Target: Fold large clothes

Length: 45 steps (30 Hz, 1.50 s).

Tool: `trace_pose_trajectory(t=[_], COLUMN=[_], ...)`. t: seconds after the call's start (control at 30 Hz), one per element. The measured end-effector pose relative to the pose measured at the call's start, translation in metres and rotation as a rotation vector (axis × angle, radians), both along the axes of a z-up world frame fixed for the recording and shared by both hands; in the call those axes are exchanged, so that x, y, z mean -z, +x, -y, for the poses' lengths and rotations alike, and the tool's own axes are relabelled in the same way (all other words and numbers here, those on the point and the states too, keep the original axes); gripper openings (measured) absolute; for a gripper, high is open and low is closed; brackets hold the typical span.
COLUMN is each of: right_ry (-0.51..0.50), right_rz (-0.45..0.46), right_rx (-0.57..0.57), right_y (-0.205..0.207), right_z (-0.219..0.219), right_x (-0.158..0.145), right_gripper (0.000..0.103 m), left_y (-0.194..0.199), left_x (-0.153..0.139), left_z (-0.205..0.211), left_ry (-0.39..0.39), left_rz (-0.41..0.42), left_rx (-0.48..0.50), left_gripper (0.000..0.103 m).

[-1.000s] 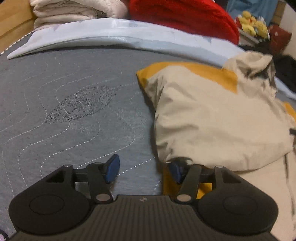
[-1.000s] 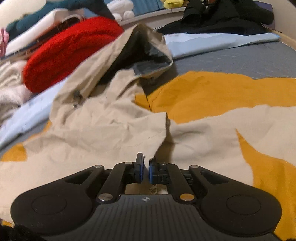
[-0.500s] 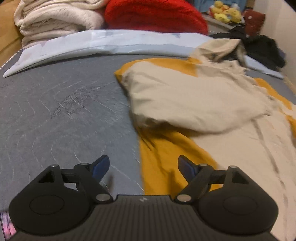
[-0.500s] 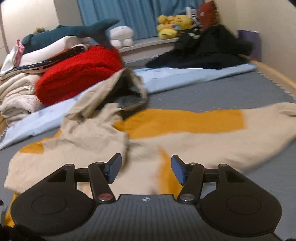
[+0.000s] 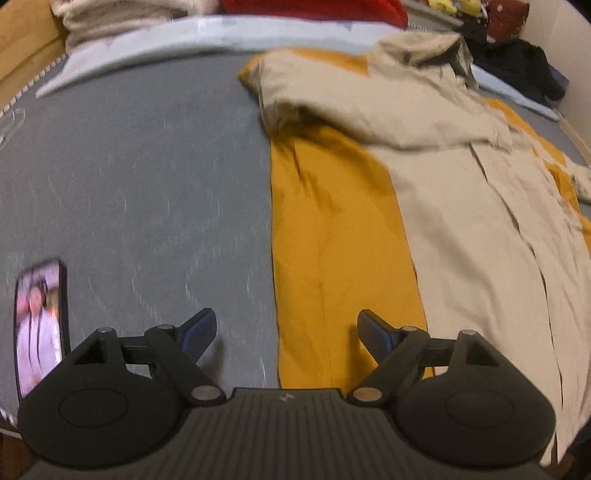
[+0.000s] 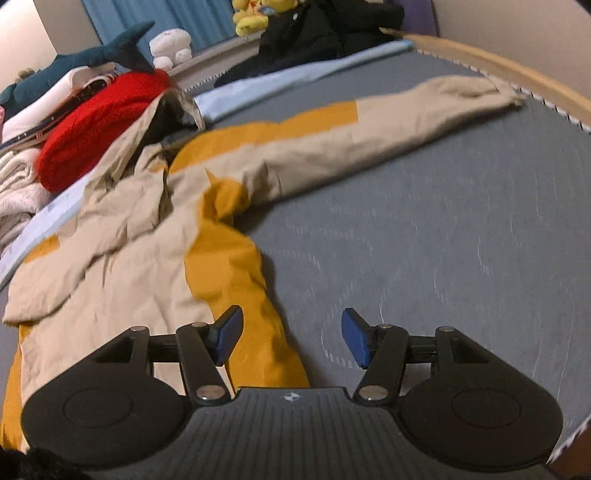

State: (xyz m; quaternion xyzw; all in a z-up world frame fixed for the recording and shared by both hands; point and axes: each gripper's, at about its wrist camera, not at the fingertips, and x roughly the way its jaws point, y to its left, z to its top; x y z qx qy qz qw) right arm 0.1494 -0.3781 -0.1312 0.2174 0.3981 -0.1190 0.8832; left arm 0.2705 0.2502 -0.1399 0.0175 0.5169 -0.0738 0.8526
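A beige and mustard hooded jacket (image 5: 424, 177) lies spread on the grey bed. Its left sleeve is folded across the chest. In the right wrist view the jacket (image 6: 147, 236) fills the left half, and its other sleeve (image 6: 388, 122) stretches out to the right. My left gripper (image 5: 286, 330) is open and empty above the jacket's left bottom edge. My right gripper (image 6: 291, 334) is open and empty above the jacket's right bottom edge.
A lit phone (image 5: 38, 321) lies on the grey mattress (image 5: 129, 184) at the near left. At the head of the bed are a red blanket (image 6: 99, 122), folded white bedding (image 6: 14, 192), plush toys and dark clothes (image 6: 314, 33). A wooden bed rail (image 6: 517, 74) runs along the right.
My right gripper has opened and let go of the beige fabric. Both grippers have pulled back toward the jacket's bottom edge. The left sleeve now lies folded across the chest.
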Motion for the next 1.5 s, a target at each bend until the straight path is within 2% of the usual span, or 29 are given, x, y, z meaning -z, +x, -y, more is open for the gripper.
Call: trace_pose_trajectory(t=[0.27,0.4,0.57,0.63,0.67,0.7,0.77,0.8,0.83,0.87,0.97,1.0,1.07,1.1,1.13,1.2,1.23,1.27,1.3,1.33,1.37,1.4,1.5], right_ry=[0.044,0.049,0.077,0.075,0.08,0.078,0.096,0.109,0.122,0.153,0.138,0.148,0.124,0.102,0.085,0.082,0.091,0.077,0.066,0.071,0.077,0.077,0.002], right_rz=[-0.078,-0.096,-0.103,-0.128,-0.128,-0.124,-0.121,-0.122,-0.121,-0.116,-0.068,-0.024,0.045,0.055,0.037,-0.092,-0.147,-0.153,-0.111,-0.059,-0.035,-0.03,-0.101], right_rx=[0.037,0.062,0.076,0.086,0.09,0.079,0.023,-0.009,-0.037,-0.076,-0.111,-0.123,-0.114,-0.089,-0.065,-0.057,-0.051,-0.022,-0.004,-0.007,-0.009,-0.013,-0.061], right_y=[-0.014,-0.019,-0.024,-0.023,-0.023,-0.023,-0.021,-0.02,-0.02,-0.019,-0.022,-0.025,-0.039,-0.046,-0.047,-0.036,-0.033,-0.033,-0.038,-0.046,-0.052,-0.06,-0.082], right_z=[0.007,0.013,0.023,0.024,0.024,0.022,0.015,0.01,0.005,0.0,-0.019,-0.023,-0.03,-0.028,-0.023,-0.013,-0.009,-0.007,-0.005,-0.002,0.0,0.002,-0.001], right_x=[0.026,0.027,0.031,0.036,0.037,0.037,0.038,0.039,0.038,0.038,0.02,0.009,-0.012,-0.016,-0.011,0.011,0.019,0.018,0.01,0.001,-0.006,-0.013,-0.024], right_gripper=[0.061,0.061,0.061,0.061,0.061,0.062,0.06,0.049,0.018,0.003,0.0,0.0,0.0,0.0,0.0,0.0,0.005,0.005,0.007,0.023,0.035,0.053,0.053], left_y=[-0.011,-0.014,-0.01,-0.009,-0.009,-0.01,-0.013,-0.014,-0.014,-0.015,-0.016,-0.016,-0.014,-0.011,-0.01,-0.009,-0.009,-0.009,-0.011,-0.012,-0.014,-0.016,-0.022], left_x=[0.024,0.027,0.027,0.026,0.026,0.025,0.023,0.022,0.02,0.019,0.02,0.022,0.029,0.032,0.031,0.025,0.021,0.017,0.013,0.008,0.006,0.004,0.004], left_z=[0.018,0.037,0.046,0.05,0.053,0.055,0.055,0.052,0.047,0.044,0.031,0.028,0.019,0.012,0.006,0.007,0.009,0.013,0.017,0.021,0.027,0.032,0.045], left_ry=[0.026,0.07,0.088,0.092,0.106,0.133,0.176,0.18,0.184,0.199,0.286,0.332,0.483,0.479,0.437,0.391,0.366,0.336,0.298,0.257,0.248,0.254,0.249], left_rz=[-0.075,-0.059,-0.046,-0.04,-0.031,-0.014,0.013,0.021,0.02,0.023,0.042,0.047,0.059,0.031,0.016,0.025,0.034,0.038,0.044,0.053,0.061,0.074,0.09], left_rx=[0.079,0.146,0.152,0.155,0.159,0.161,0.163,0.158,0.142,0.133,0.084,0.065,0.039,0.025,0.015,0.019,0.018,0.013,0.017,0.033,0.04,0.039,0.039], left_gripper=[0.087,0.087,0.086,0.079,0.066,0.044,0.013,0.007,0.003,0.002,0.001,0.0,0.0,0.0,0.0,0.0,0.0,0.002,0.004,0.007,0.015,0.021,0.024])
